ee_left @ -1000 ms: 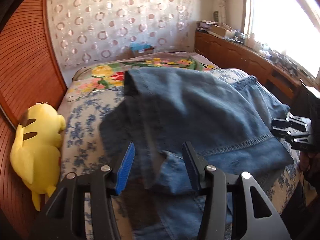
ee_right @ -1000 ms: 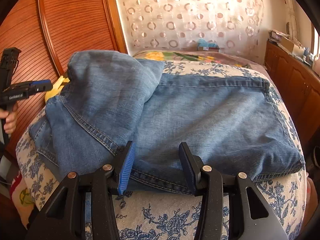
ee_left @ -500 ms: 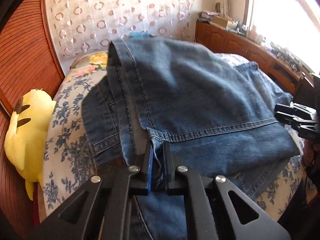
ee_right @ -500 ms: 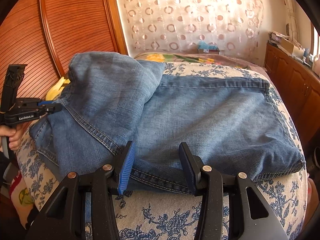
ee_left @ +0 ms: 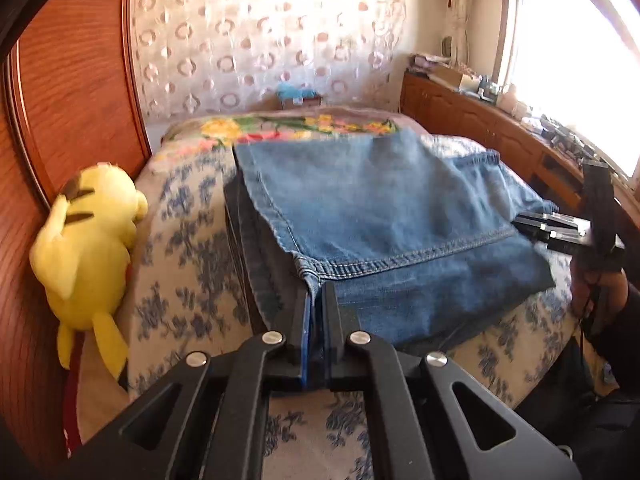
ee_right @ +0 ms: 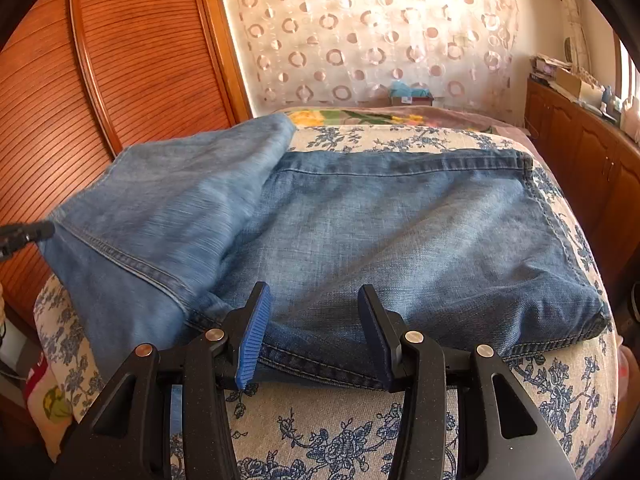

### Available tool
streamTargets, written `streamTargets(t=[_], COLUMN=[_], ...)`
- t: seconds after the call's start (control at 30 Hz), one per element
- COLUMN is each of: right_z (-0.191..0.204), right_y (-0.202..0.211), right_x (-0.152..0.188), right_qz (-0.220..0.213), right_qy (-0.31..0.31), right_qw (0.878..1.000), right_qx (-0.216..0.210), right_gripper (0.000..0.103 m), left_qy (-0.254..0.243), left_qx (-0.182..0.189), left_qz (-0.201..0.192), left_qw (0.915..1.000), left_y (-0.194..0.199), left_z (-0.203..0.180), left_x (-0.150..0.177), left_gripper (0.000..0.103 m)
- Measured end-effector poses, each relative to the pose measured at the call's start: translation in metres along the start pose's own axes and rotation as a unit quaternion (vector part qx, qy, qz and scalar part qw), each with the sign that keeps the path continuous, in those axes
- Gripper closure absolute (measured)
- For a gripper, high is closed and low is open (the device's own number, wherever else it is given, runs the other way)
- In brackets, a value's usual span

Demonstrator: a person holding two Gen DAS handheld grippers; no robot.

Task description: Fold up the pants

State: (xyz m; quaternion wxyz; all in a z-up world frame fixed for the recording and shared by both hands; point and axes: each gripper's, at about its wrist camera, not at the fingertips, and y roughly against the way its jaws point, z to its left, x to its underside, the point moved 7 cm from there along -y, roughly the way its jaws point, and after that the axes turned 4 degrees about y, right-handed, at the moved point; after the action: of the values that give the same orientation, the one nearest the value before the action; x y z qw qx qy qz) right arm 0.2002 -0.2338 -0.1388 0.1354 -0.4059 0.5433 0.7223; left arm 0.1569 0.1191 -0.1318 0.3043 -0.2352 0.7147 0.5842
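Blue jeans (ee_right: 400, 240) lie folded on the flower-printed bed (ee_right: 360, 432). My left gripper (ee_left: 316, 292) is shut on the jeans (ee_left: 380, 208) at the hem corner of the top layer, which it holds stretched out toward the bed's left side. In the right wrist view that lifted layer (ee_right: 172, 200) rises at the left, and the left gripper's tip (ee_right: 28, 232) shows at its corner. My right gripper (ee_right: 314, 312) stands open over the near edge of the jeans, with nothing pinched between its pads. In the left wrist view the right gripper (ee_left: 548, 228) sits at the jeans' right edge.
A yellow plush toy (ee_left: 88, 256) leans against the wooden headboard (ee_left: 72, 80) at the bed's left side. A wooden cabinet (ee_left: 500, 136) with clutter runs under the bright window at the right. A patterned curtain (ee_right: 360, 40) hangs behind the bed.
My left gripper closed on the hem corner of the jeans, then pulled it back toward the bed's left edge, spreading the top layer. The right gripper stayed still and open.
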Motion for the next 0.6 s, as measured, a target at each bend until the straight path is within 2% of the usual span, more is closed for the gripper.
streamTargets(t=[0.13,0.23,0.27,0.3,0.6], right_z=[0.0,0.0,0.0,0.0,0.003], right_y=[0.0,0.0,0.0,0.0,0.0], right_x=[0.0,0.0,0.0,0.001,0.003], right_qz=[0.0,0.0,0.0,-0.001,-0.003], right_qy=[0.0,0.0,0.001,0.002,0.005], right_qw=[1.0,1.0,1.0,1.0,1.0], right_qx=[0.0,0.0,0.0,0.001,0.002], right_gripper=[0.057,0.057,0.057,0.057,0.057], left_qy=[0.006,0.012,0.013,0.013,0.0], left_qx=[-0.011,-0.018,-0.015,-0.015,-0.035], left_qz=[0.005,-0.01,-0.014,-0.02,-0.04], left_qw=[0.9999,0.9997,0.9997,0.9996,0.9986], left_y=[-0.008,-0.006,-0.005,-0.004,-0.017], left_z=[0.002,0.005,0.005,0.005,0.012], left_x=[0.006,0.0,-0.003,-0.006,-0.044], left_gripper=[0.092,0.074,0.063,0.057,0.055])
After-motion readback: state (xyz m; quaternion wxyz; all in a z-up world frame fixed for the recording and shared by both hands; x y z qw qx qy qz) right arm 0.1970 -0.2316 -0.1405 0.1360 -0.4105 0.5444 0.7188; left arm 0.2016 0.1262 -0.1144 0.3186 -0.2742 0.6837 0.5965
